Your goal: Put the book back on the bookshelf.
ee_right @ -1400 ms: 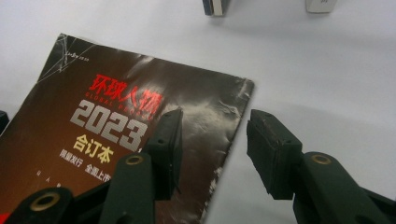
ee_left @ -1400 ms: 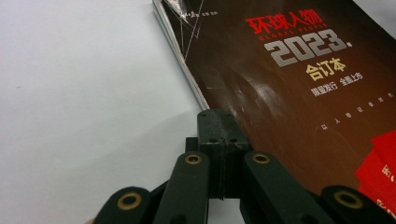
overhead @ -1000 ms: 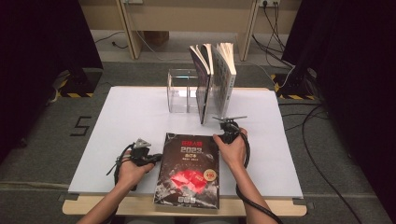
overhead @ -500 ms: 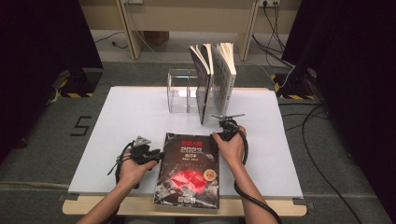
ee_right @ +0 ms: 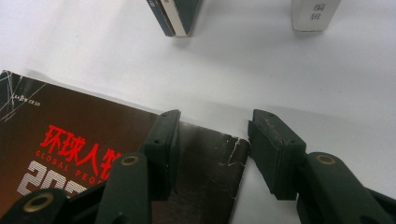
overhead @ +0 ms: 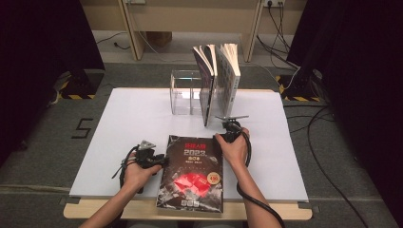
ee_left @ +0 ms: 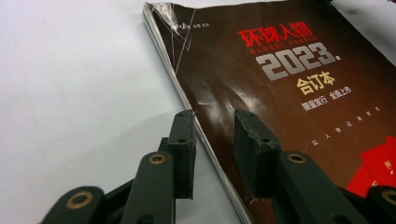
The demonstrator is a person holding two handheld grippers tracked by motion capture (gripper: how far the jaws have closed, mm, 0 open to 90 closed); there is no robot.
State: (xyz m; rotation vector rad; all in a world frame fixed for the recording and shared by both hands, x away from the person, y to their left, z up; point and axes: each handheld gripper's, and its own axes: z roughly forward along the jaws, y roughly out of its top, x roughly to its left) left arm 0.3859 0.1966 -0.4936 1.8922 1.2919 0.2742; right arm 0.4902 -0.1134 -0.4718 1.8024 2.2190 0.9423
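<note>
The thick magazine [overhead: 192, 173] lies flat at the worktop's [overhead: 119, 128] near edge — floppy and glossy, likely slippery. Left claw [ee_left: 212, 135] has just been opening and straddles its spine edge; right claw [ee_right: 212, 135] gapes at the far corner. Best pinched by the spine.

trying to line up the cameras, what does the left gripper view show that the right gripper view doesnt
Left gripper view: the magazine's spine edge, full red title with 2023 and yellow and white lines beneath, with the left gripper astride that edge, open.

Right gripper view: the magazine's far right corner, creased, between the right gripper's open fingers, plus the bottoms of the upright books beyond.

Both: the dark cover lying flat on the white table.
</note>
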